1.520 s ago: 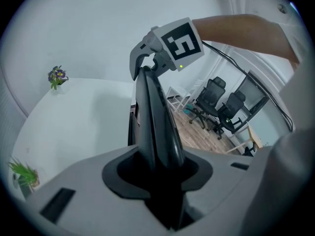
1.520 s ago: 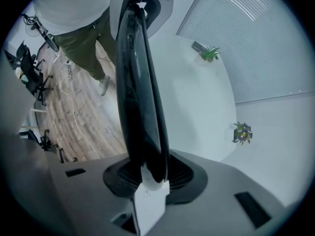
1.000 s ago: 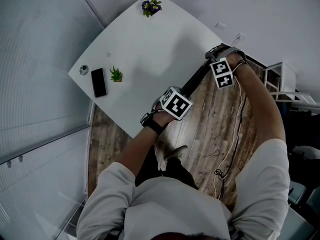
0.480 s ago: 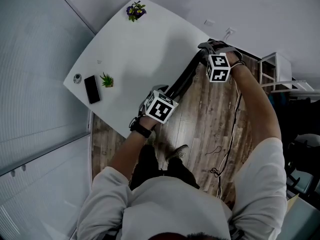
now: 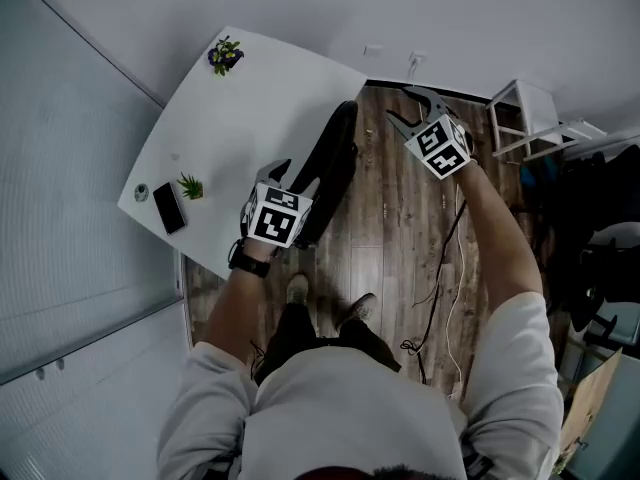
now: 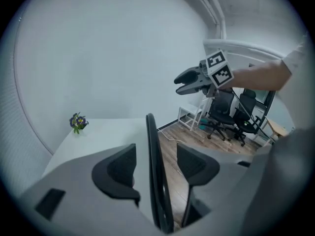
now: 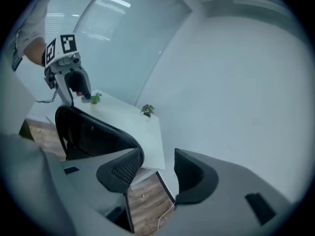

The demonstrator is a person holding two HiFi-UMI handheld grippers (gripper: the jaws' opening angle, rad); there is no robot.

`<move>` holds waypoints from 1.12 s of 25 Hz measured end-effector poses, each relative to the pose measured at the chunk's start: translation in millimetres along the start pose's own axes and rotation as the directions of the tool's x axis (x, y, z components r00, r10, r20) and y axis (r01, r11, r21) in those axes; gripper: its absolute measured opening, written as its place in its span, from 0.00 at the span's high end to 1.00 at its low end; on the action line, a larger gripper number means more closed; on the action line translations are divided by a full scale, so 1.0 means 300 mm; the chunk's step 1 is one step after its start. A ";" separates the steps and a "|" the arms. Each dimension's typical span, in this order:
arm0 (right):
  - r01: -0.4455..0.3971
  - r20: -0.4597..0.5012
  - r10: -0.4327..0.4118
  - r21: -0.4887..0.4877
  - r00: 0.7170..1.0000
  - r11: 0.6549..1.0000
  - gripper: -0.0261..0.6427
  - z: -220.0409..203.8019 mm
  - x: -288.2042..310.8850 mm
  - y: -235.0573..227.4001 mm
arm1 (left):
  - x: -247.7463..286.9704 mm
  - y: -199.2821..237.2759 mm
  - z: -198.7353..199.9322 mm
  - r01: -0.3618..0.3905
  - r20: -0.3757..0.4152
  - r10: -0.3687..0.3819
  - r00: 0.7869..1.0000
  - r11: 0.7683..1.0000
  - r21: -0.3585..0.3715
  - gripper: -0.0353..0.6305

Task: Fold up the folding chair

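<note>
Beside table [image 5: 262,96]: chair [image 5: 335,158], folded flat. Left gripper [image 6: 155,166]: jaws just opening, apart, chair edge between, ungripped. Right gripper [image 7: 155,173]: jaws just opening, apart, empty.

Cool, even light; fisheye-warped edges, dark vignette

From overhead, the head camera looks steeply down onto the white rounded table [image 5: 270,98] and brown wood-plank floor [image 5: 390,248]. Both gripper cameras ride close behind their jaws, facing one another; every view shares the slim black folding chair [image 5: 330,163].
</note>
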State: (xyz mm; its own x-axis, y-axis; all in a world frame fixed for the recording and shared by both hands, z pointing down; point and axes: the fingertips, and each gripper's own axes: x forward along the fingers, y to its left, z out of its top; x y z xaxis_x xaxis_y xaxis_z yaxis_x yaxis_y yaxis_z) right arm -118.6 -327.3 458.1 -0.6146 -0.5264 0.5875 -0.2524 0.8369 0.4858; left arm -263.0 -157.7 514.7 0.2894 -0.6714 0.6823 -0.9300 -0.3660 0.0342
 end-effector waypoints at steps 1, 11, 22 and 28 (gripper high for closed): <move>0.034 0.015 -0.035 0.052 0.999 0.998 0.60 -0.022 -0.063 -0.021 | -0.004 -0.018 0.031 0.000 0.017 0.000 1.000 1.000 0.017 0.55; 0.351 0.041 -0.397 0.389 0.917 0.852 0.67 -0.276 -0.742 -0.066 | -0.038 -0.370 0.369 0.086 0.249 -0.135 0.959 0.976 0.199 0.59; 0.552 -0.016 -0.658 0.561 0.753 0.617 0.80 -0.434 -1.297 0.148 | -0.160 -0.717 0.511 0.168 0.464 -0.285 0.839 0.946 0.277 0.75; 0.602 -0.049 -0.733 0.608 0.678 0.517 0.87 -0.459 -1.489 0.284 | -0.223 -0.835 0.513 0.169 0.510 -0.296 0.808 0.945 0.281 0.87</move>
State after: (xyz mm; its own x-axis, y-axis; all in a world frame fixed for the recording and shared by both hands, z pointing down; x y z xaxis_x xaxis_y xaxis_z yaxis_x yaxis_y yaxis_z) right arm 237.5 -41.5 326.1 -0.1955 -0.9779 0.0739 -0.9553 0.2069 0.2113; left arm -14.5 -120.1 348.1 0.6245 -0.7626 0.1689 -0.7660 -0.6402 -0.0579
